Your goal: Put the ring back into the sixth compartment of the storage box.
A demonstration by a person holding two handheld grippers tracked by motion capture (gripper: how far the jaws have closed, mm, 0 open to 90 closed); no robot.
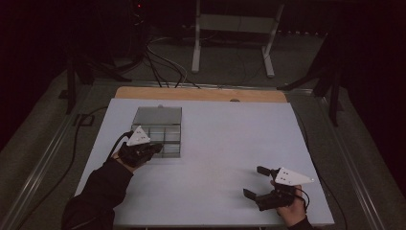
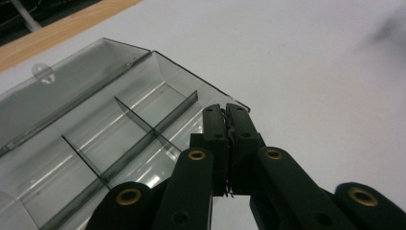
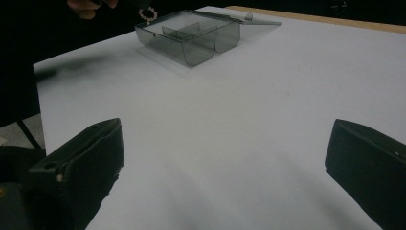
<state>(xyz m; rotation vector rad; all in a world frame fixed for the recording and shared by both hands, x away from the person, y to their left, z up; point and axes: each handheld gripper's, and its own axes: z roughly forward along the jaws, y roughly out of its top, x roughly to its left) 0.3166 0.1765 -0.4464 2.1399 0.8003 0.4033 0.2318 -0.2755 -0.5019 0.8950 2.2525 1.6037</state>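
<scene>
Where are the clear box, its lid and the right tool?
box [image 1: 165,140]: high view, on the divided tray.
lid [image 1: 157,115]: high view, middle of the open flap lying flat behind the tray.
right tool [image 1: 255,182]: high view, midway between its open tips.

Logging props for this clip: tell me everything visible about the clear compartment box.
The compartment box looks like smoky transparent plastic with thin dividers forming several compartments, all seemingly empty. Its hinged lid lies open flat behind it, a small hang tab at its edge. It sits on the white table, left of centre. The left gripper, jaws shut, hovers over its near edge; contact is unclear.
</scene>
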